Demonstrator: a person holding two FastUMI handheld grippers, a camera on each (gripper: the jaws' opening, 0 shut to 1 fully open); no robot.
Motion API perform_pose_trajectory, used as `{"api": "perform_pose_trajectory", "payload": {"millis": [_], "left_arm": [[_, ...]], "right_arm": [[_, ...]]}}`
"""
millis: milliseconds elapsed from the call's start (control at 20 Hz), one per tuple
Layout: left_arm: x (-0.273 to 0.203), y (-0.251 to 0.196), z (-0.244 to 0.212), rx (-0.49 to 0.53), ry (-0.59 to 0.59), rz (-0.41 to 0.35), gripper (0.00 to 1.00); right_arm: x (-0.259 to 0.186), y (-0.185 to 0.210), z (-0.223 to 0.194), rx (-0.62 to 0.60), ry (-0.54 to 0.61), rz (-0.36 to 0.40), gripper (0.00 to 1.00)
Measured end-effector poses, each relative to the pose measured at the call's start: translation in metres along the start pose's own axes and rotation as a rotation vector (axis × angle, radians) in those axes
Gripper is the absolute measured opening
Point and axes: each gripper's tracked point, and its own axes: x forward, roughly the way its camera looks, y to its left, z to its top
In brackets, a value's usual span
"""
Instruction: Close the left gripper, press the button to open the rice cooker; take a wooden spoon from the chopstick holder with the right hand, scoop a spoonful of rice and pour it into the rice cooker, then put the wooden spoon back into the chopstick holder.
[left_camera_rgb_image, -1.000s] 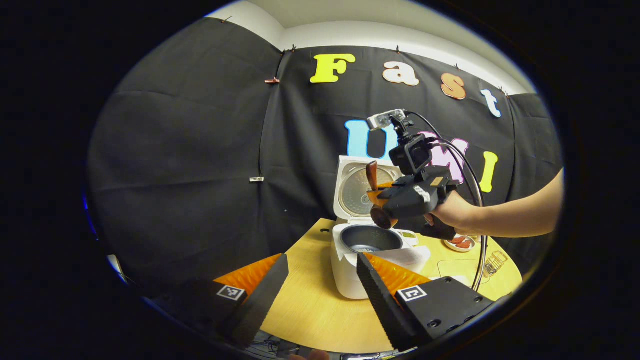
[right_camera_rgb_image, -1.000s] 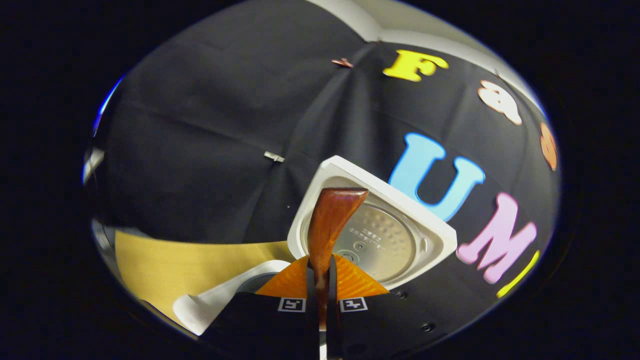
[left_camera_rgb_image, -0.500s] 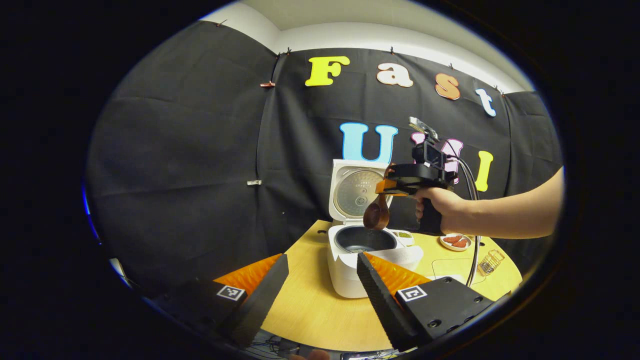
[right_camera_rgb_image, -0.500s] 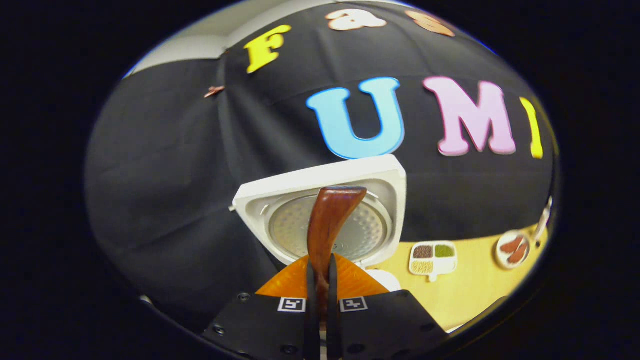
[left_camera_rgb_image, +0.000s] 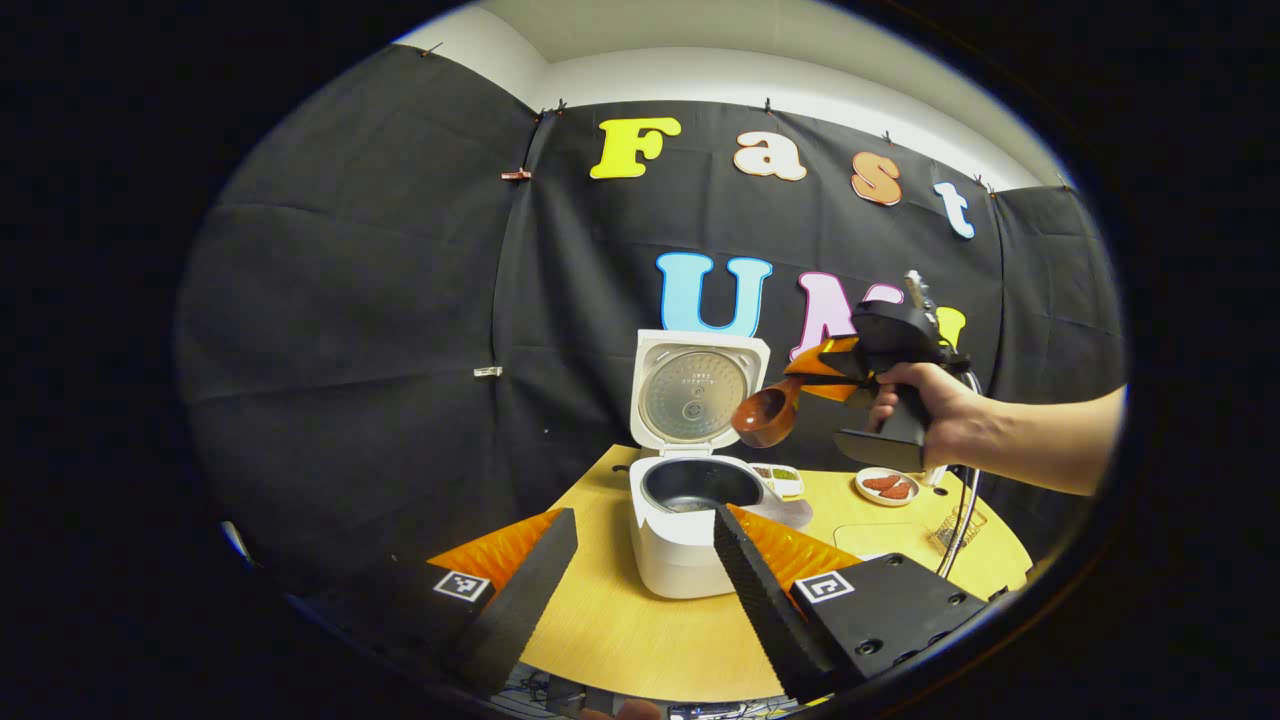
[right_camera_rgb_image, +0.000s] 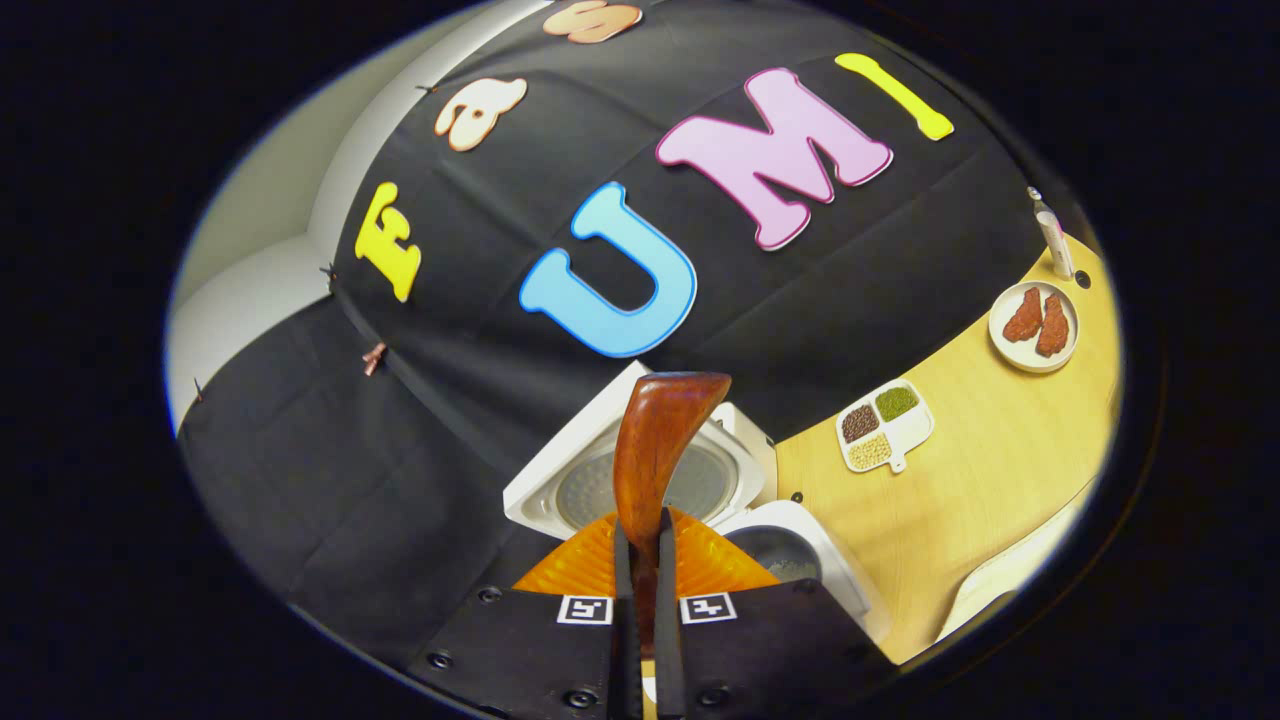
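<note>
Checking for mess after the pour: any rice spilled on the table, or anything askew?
Nothing stands out. The table around the rice cooker looks free of spilled rice; its lid stands open, and the right gripper holds the wooden spoon.

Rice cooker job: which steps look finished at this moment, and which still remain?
Done: the rice cooker stands with its lid up, and some rice lies in the pot. In hand: the right gripper is shut on the wooden spoon, held in the air to the right of the lid, above the table. Left: putting the spoon back into the chopstick holder. The left gripper is open.
</note>
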Motion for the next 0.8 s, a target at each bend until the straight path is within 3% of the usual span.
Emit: {"api": "perform_pose_trajectory", "payload": {"millis": [500,800], "left_arm": [[0.016,-0.042,0.022,0.000,-0.021,-0.025,0.95],[0.020,-0.060,0.030,0.030,-0.028,0.012,0.95]], "right_arm": [[-0.160,-0.111,0.159,-0.073,-0.240,-0.096,0.10],[-0.239,-0.203,0.220,-0.149,-0.324,-0.227,0.10]]}}
